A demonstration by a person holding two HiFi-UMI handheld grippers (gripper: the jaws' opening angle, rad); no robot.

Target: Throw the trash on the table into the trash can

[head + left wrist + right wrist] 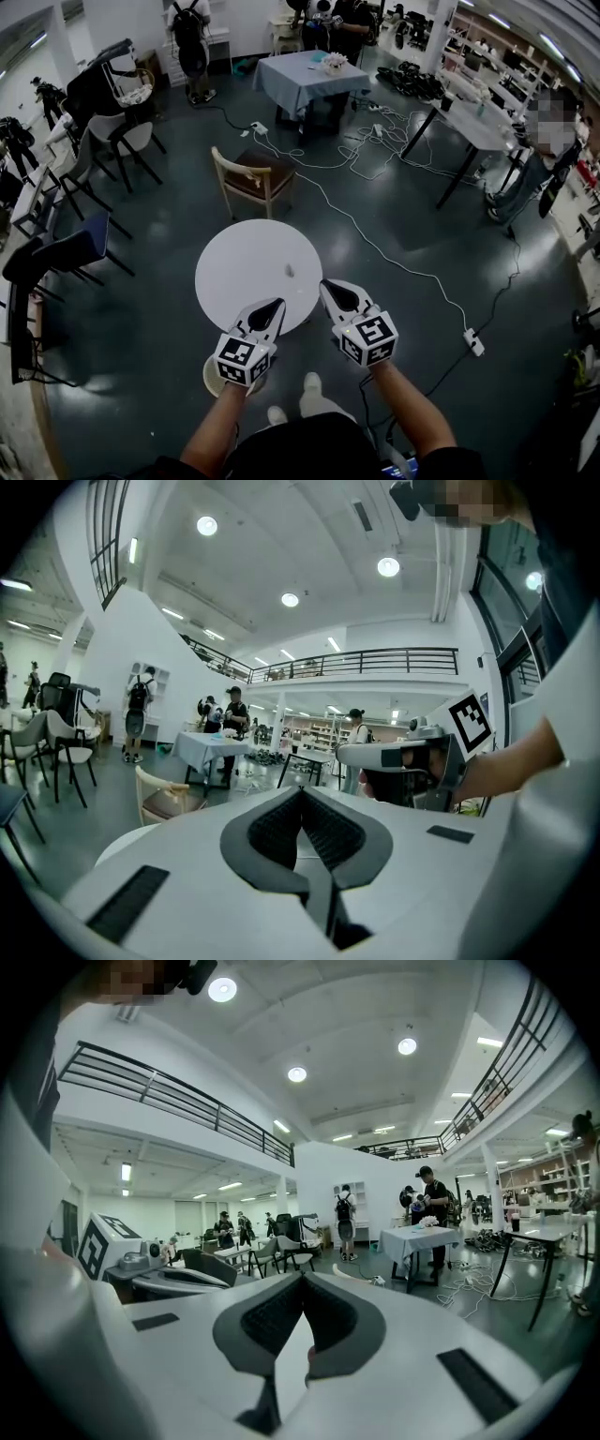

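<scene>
Right gripper (326, 283) hangs closed; trash (290, 271) lies just left, apart.

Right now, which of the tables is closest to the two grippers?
The round white table; the left gripper and right gripper point over its near edge. The blue-clothed table and the long table stand far beyond it.

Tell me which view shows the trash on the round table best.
Head view: the small trash lies in plain sight on the white table. Neither gripper view shows it clearly past the jaws.
</scene>
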